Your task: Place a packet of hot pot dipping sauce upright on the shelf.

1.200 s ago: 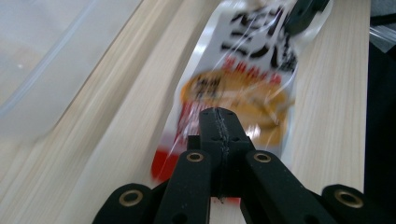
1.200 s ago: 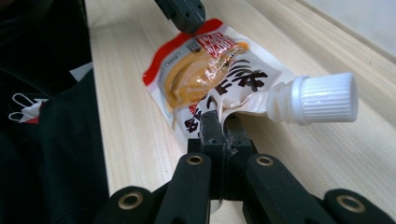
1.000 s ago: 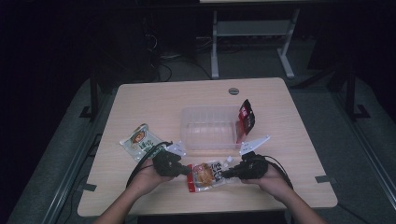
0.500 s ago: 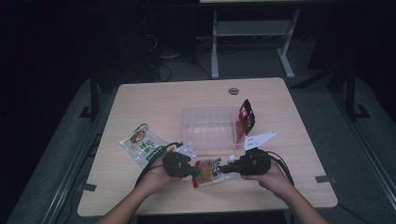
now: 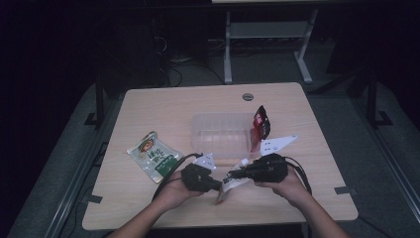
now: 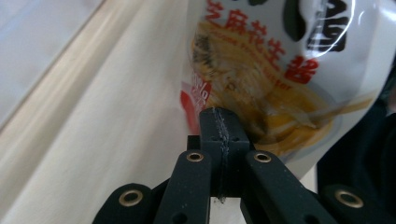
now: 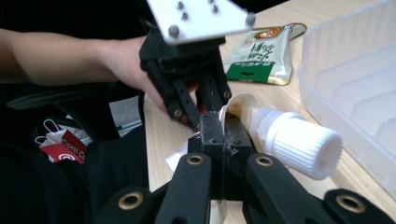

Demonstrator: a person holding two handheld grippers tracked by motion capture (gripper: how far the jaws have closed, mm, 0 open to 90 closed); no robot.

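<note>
Your left gripper (image 5: 216,186) and your right gripper (image 5: 233,174) meet near the table's (image 5: 148,104) front edge, tips almost touching, with the spouted pouch (image 5: 231,184) between them. Its lower edge sits in your left gripper's closed jaws, and its top, beside the screw cap (image 7: 301,141), in your right gripper's closed jaws. Just behind both grippers lies the ridged tray (image 5: 220,134). Off to the left of your left gripper, the flat packet (image 5: 152,155) lies on the table. Behind your right gripper, the small sachet (image 5: 261,122) leans at the tray's right end.
</note>
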